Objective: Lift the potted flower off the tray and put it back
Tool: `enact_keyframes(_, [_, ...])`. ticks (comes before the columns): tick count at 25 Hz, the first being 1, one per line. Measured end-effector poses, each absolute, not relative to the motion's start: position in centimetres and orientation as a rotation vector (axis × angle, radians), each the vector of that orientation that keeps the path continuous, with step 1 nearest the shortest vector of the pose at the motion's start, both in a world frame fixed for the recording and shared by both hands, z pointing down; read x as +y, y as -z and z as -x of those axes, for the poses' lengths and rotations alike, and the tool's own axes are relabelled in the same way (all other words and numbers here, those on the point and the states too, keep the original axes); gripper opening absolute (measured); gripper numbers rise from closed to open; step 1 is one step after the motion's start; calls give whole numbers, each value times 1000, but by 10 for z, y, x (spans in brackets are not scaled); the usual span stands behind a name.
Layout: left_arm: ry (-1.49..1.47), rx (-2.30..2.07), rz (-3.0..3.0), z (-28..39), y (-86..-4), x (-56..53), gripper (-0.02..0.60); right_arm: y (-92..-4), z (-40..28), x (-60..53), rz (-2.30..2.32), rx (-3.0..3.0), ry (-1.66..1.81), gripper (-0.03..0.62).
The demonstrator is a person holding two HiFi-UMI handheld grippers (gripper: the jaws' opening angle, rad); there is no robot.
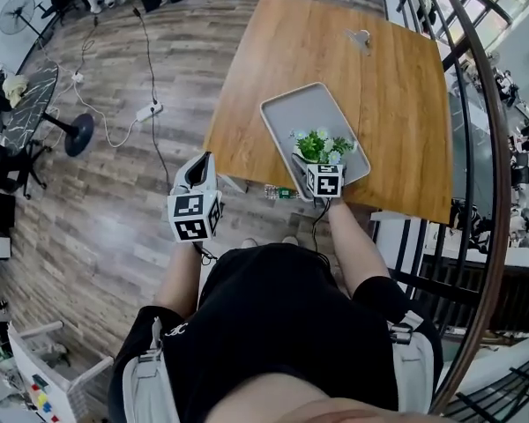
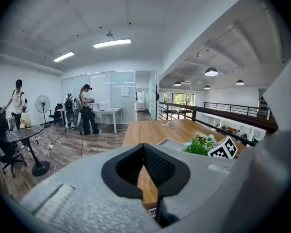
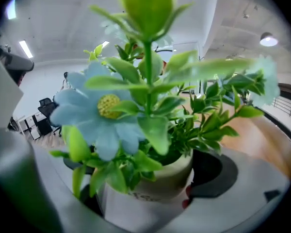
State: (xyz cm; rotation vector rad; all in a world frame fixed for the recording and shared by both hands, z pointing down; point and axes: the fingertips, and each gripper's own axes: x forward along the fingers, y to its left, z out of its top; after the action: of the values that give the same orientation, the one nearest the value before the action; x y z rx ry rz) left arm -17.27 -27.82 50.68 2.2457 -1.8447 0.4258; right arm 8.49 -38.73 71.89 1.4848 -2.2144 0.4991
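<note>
Fingers (image 3: 252, 193) of the right gripper (image 1: 316, 164) are clamped on the potted flower (image 3: 150, 178), over the near end of the grey tray (image 1: 300, 113). Left of the tray, off the desk (image 1: 379, 86), hangs the left gripper (image 2: 144, 148) — fingers pressed together, empty.

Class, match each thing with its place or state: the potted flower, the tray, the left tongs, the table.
A potted flower
B tray
C left tongs
D table

1 shut, empty, over the floor
2 wooden, bears the tray
3 clamped in the right tongs
4 grey, on the table

Pairs: A-3, B-4, C-1, D-2
</note>
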Motion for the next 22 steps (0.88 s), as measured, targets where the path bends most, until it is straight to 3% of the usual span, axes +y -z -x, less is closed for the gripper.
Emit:
enact_keyframes(10, [-403,-1711,-2355,132,-505,-293,12,-617,-121,-386,-1728,-2319,-419,580])
enact_keyframes(22, [-380,-1577,-2474,84,-496,-307,12,-472,-159,-351,-1950,-2400,-74,580])
